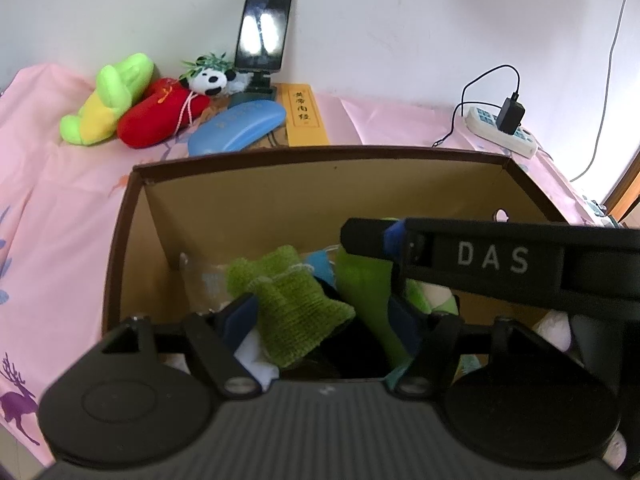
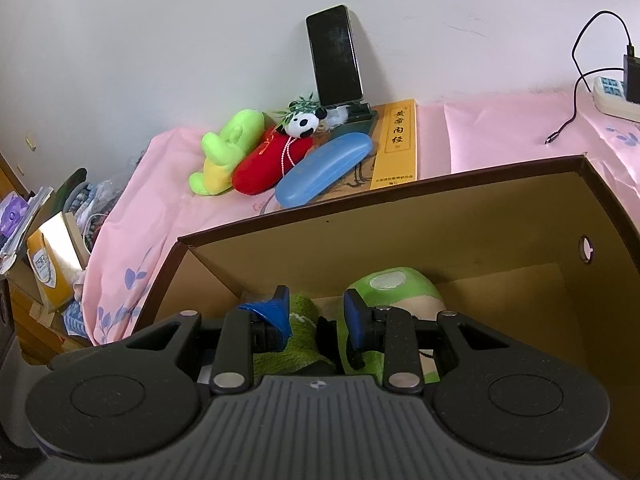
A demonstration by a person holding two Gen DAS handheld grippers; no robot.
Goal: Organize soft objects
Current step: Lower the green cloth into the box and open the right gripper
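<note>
Both my tools hover over the brown cardboard box [image 1: 240, 208]: left tool [image 1: 320, 320] open around a green knitted cloth [image 1: 288, 308], right tool [image 2: 316, 312] parted, empty. Beyond them, a green-yellow plush [image 1: 108, 100], a red plush [image 1: 160, 116] and a panda plush [image 1: 210, 80] wait on the pink-covered desk [image 1: 60, 200].

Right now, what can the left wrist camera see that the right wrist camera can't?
Only the left wrist view shows the right tool's black body marked DAS crossing over the box, and a knitted green piece between the left tool fingers.

Only the right wrist view shows the cluttered pile beside the pink cloth, and a green mushroom plush in the box.

Both show the brown box, the panda, red plush, green-yellow plush, blue case, phone and power strip.
</note>
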